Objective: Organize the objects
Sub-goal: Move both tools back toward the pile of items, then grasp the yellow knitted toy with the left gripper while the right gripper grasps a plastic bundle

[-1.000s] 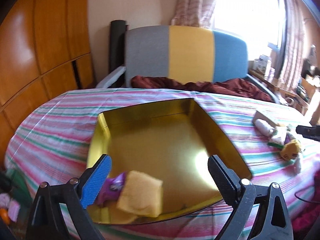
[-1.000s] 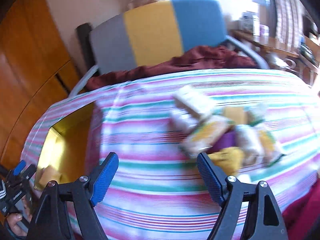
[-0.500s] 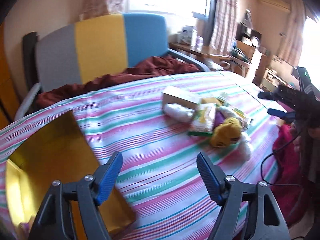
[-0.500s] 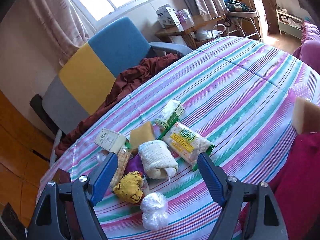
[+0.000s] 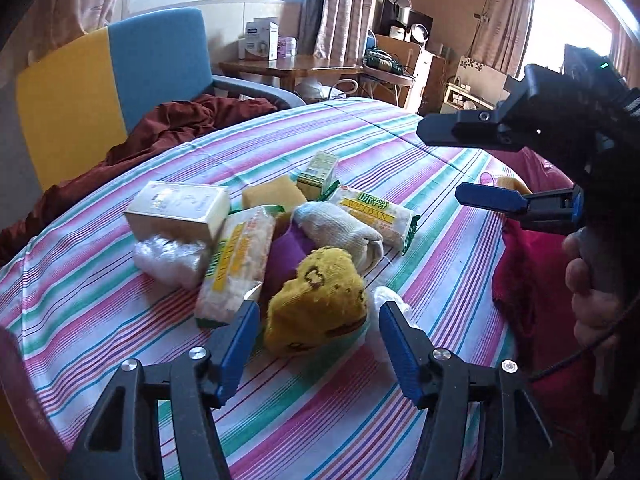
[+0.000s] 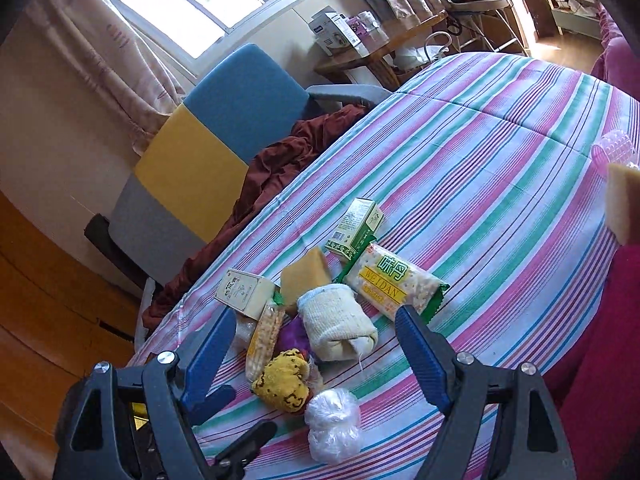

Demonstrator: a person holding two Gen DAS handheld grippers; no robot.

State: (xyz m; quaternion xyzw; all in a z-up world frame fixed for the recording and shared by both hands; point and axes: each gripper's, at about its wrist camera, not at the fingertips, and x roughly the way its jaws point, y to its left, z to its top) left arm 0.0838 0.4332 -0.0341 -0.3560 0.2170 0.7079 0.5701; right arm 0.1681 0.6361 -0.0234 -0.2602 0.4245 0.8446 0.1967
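Stripes of pink, green and white cover the bench, and a heap of small things sits in the middle of it. The biggest ones are a cream box, two cracker packs and a rolled white sock. In front lies a yellow knitted toy, with a small clear plastic ball just beside it.

The left claw points down at the yellow toy. Its jaws are closing, with the toy between them, but the pads do not press on it yet. To do this well, I think the claw should keep the toy in the middle, go low, and close softly. It should not catch the plastic ball or the cracker pack next to it.

The right claw is wide and holds nothing. It hangs over the heap, above the sock.

The left view shows the right claw from the side and a hand holding it. The right view shows the whole plastic ball, which is half hidden in the left view. It also shows a pink curler and a sponge far off at the edge.
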